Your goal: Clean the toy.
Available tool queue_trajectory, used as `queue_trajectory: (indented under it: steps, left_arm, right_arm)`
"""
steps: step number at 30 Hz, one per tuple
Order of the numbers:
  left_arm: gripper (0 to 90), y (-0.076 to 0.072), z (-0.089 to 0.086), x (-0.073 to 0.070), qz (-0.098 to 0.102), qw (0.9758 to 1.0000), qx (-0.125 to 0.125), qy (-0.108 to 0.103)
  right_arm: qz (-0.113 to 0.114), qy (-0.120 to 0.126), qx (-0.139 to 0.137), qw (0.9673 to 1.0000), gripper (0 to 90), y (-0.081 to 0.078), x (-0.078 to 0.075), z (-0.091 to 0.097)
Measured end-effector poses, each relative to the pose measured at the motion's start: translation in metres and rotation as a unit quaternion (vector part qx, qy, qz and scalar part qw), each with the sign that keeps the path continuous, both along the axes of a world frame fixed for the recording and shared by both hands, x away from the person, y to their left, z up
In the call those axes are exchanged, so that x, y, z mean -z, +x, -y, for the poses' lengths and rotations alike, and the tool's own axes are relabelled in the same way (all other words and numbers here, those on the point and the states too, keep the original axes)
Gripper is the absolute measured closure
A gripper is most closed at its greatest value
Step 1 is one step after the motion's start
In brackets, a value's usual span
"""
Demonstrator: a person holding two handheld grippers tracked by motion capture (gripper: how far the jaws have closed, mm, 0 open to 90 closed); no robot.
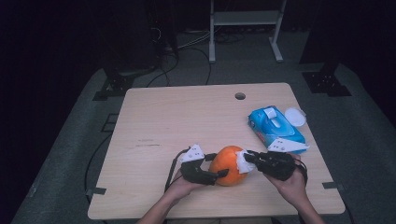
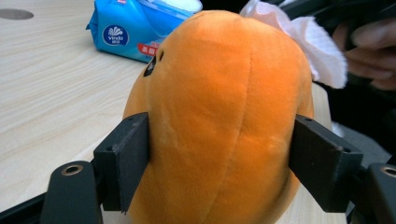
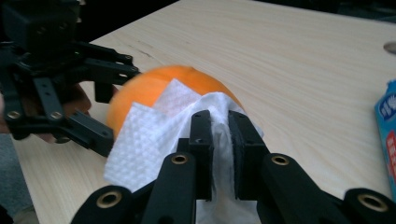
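Near the worktop's [image 1: 154, 112] front edge, the left tongs [image 1: 219, 173] clasp the orange plush toy [image 1: 229, 164] across its sides, pads flat against the fabric. The toy stands between the two tools. From its right, the right tongs [image 1: 246, 157] are clenched on a white wipe [image 1: 242, 161] pressed to the toy's upper flank, so wiping likely runs leftward over the top. The blue wipe pack [image 1: 275, 126] lies toward the right edge.
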State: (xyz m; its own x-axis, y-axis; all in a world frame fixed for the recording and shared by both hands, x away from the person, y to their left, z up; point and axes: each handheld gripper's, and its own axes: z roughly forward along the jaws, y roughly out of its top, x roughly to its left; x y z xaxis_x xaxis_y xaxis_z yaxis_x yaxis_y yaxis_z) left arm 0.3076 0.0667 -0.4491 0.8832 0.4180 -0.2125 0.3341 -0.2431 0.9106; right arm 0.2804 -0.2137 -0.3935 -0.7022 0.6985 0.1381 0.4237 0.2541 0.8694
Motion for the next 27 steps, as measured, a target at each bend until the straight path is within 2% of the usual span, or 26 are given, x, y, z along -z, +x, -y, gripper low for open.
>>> queue_trajectory:
  steps: [1,2,4,6,7,10,12,14,16,17,18,19,20,21,22,24,25,26,27]
  left_arm:
    - [23.9,-0.001,0.002,-0.001,0.007,0.9999,0.001,0.007]
    - [21.7,-0.004,0.005,-0.001,0.016,0.9997,0.013,0.013]
    - [19.0,-0.006,0.006,-0.002,0.026,0.9992,0.02,0.023]
    - [14.4,-0.005,0.005,-0.003,0.028,0.999,0.024,0.025]
    - [11.9,-0.004,0.004,-0.003,0.043,0.998,0.027,0.039]
    - [6.5,-0.002,0.004,0.002,0.046,0.9972,0.03,0.05]
    - [4.2,0.0,0.007,0.007,0.039,0.9972,0.036,0.054]
    - [4.4,-0.002,0.013,0.01,0.04,0.9967,0.041,0.057]
    - [14.5,-0.003,0.013,0.009,0.044,0.9963,0.042,0.06]
    - [19.9,-0.006,0.012,-0.002,0.05,0.9957,0.036,0.07]
    - [23.4,-0.006,0.012,-0.002,0.05,0.9957,0.036,0.07]
    - [23.4,-0.009,0.011,-0.01,0.054,0.9953,0.038,0.071]
    - [26.5,-0.01,0.01,-0.016,0.056,0.9953,0.04,0.068]
    - [27.0,-0.012,0.004,-0.032,0.052,0.9959,0.051,0.054]
    - [27.0,-0.013,0.001,-0.038,0.051,0.996,0.053,0.05]
    - [26.9,-0.015,-0.003,-0.046,0.049,0.9959,0.054,0.053]
    - [26.8,-0.014,-0.004,-0.046,0.047,0.9954,0.054,0.063]
    - [26.8,-0.013,-0.005,-0.044,0.042,0.9949,0.054,0.075]
    - [26.8,-0.013,-0.005,-0.044,0.042,0.9949,0.054,0.075]
  right_arm:
    - [0.0,0.0,0.0,1.0,79.8,0.0,0.0,0.0]
    - [0.012,0.002,-0.015,0.9998,79.6,-0.006,-0.006,-0.008]
    - [0.021,-0.008,-0.02,0.9995,79.4,-0.008,-0.008,-0.014]
    - [0.023,-0.012,-0.021,0.9995,79.1,-0.006,-0.007,-0.014]
    - [0.016,-0.008,-0.018,0.9997,79.1,-0.004,-0.005,-0.011]
    - [0.01,0.001,-0.015,0.9998,78.9,-0.002,-0.005,-0.007]
    - [0.01,0.0,-0.017,0.9998,78.7,-0.002,-0.004,-0.008]
    - [0.01,-0.003,-0.016,0.9998,78.8,-0.003,-0.004,-0.009]
    - [0.009,-0.001,-0.014,0.9999,78.9,-0.002,-0.005,-0.009]
    - [0.007,0.01,-0.011,0.9999,79.3,-0.002,-0.006,-0.007]
    - [0.01,0.012,-0.009,0.9998,79.3,-0.003,-0.007,-0.007]
    - [0.01,0.012,-0.009,0.9998,79.3,-0.003,-0.007,-0.007]
    - [0.014,0.025,-0.006,0.9996,79.4,-0.004,-0.012,-0.004]
    - [0.011,0.037,-0.004,0.9993,79.5,-0.004,-0.013,-0.002]
    - [0.002,0.053,-0.004,0.9986,79.4,-0.003,-0.014,0.002]
    - [-0.017,0.079,-0.007,0.9967,79.4,0.001,-0.011,0.006]
    - [-0.027,0.083,-0.007,0.9962,79.4,0.003,-0.007,0.006]
    - [-0.038,0.078,-0.007,0.9962,79.4,0.005,-0.002,0.004]
    - [-0.048,0.067,-0.005,0.9966,79.5,0.007,0.004,0.002]
